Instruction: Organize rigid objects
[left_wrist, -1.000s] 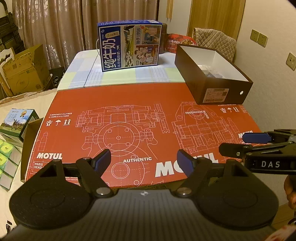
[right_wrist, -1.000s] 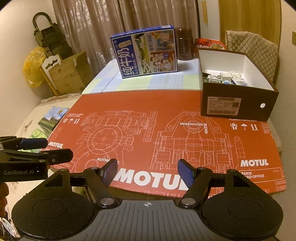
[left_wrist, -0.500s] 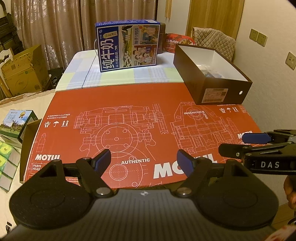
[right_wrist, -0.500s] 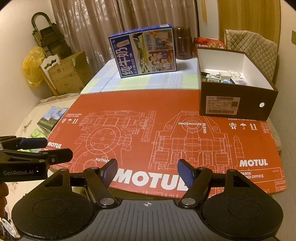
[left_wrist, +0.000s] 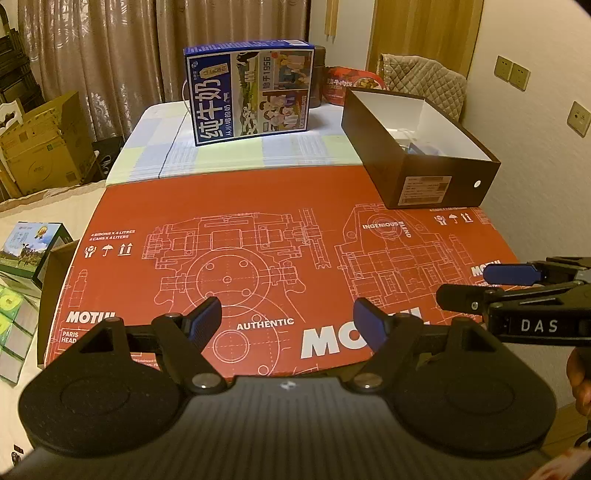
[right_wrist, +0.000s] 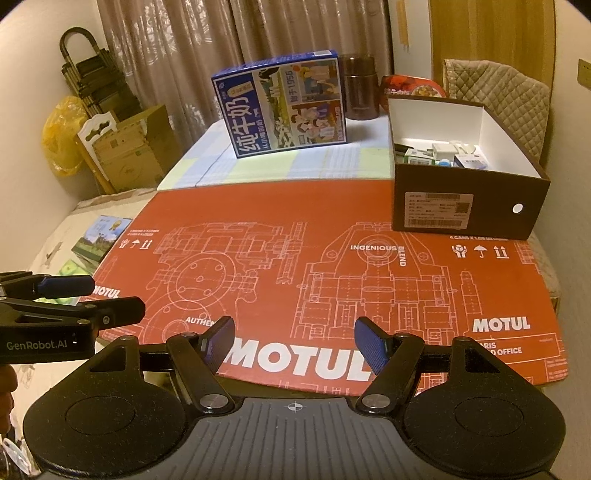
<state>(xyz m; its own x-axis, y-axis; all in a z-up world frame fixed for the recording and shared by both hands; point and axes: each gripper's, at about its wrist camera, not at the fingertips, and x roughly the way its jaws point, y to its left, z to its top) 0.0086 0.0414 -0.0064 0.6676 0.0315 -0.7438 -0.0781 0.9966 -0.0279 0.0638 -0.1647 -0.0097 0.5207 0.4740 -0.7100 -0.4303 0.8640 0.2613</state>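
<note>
Nothing has changed over the last second: the red cardboard sheet (right_wrist: 332, 258) on the table lies as it did, bare of loose items, with the blue milk carton (right_wrist: 284, 107) standing beyond it and the brown shoebox (right_wrist: 465, 210) at its far right corner. The small boxes (right_wrist: 439, 157) already lie inside the shoebox, so the sorting looks paused or nearly finished. The left gripper (left_wrist: 288, 321) and right gripper (right_wrist: 293, 343) hover near the sheet's front edge, both spread wide and empty.

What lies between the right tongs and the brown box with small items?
Nothing stands there: only the bare red printed cardboard stretches from the open right tongs to the brown box. The right wrist view shows this best.
</note>
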